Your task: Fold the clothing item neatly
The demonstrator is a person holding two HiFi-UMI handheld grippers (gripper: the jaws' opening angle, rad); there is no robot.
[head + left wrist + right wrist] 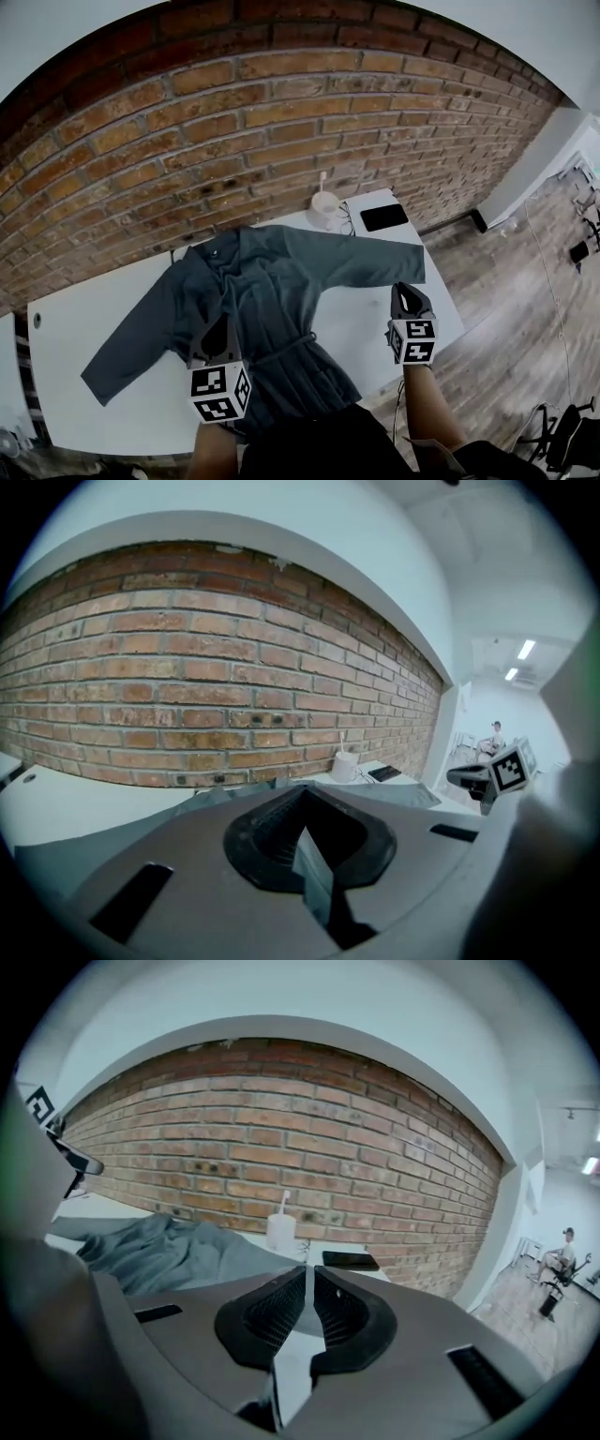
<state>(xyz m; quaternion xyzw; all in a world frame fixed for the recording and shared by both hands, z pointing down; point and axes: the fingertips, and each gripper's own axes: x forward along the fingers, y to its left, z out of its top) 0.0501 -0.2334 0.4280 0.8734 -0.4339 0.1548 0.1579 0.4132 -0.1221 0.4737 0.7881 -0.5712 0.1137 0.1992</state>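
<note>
A grey long-sleeved garment [281,281] lies spread flat on the white tabletop [84,319] in front of a brick wall [234,122]. Seen from the person's head, its long axis runs from 12 to 6 o'clock. The collar points at the wall and the hem reaches the near edge by the person's body. One sleeve stretches out toward 8 o'clock and ends short of the near-left part of the tabletop. The other sleeve runs almost straight toward 3 o'clock, and its cuff lies on bare white surface. A thin tie [281,350] crosses the waist. The left gripper [217,326] is over the lower left of the garment's body and points toward 12 o'clock. Its fingers [272,832] are pressed together with no cloth pinched between them. The right gripper [405,292] is off the garment at about 4 o'clock, over bare tabletop just below the right cuff. Its fingers [267,1312] are also pressed together and hold nothing. Past the collar, near the wall at 1 o'clock, stands a white cup [324,208] with a stick in it. A black phone [383,217] lies flat just beside it.
</note>
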